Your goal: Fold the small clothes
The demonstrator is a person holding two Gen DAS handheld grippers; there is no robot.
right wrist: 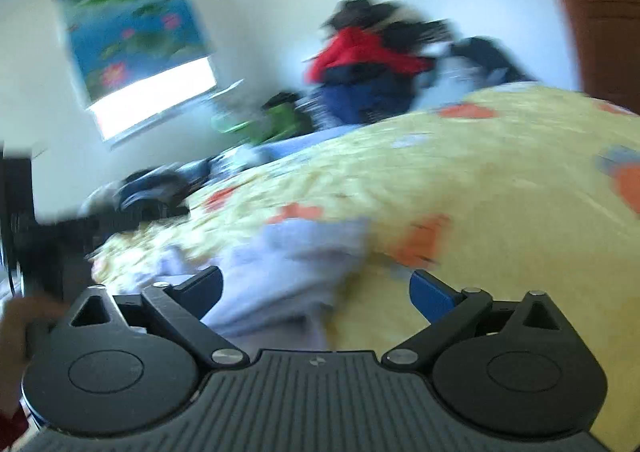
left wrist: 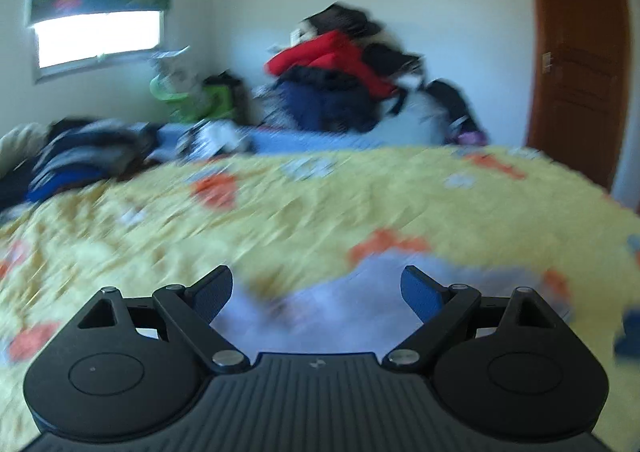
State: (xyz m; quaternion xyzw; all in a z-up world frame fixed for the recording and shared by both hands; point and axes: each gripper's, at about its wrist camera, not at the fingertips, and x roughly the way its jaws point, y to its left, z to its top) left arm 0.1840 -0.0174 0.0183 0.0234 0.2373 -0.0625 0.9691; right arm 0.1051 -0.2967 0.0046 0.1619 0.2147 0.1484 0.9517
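Left gripper [left wrist: 318, 294] spread wide, nothing pinched; pale lavender garment [left wrist: 340, 308] on yellow bedspread [left wrist: 320, 212] beneath and between blue pads [left wrist: 424, 294], reaching toward 1 o'clock. Heavy motion blur, contact unclear. Right gripper [right wrist: 316, 292] likewise spread, released; same lavender garment [right wrist: 288, 264] lies from 12 round to 10 o'clock, left pad [right wrist: 200, 290] over cloth, right pad [right wrist: 430, 294] over bare bedspread [right wrist: 480, 192]. Hand [right wrist: 14, 328] at left edge of right view, 9 o'clock. Clothes heap [left wrist: 336, 80] far behind, 12 o'clock.
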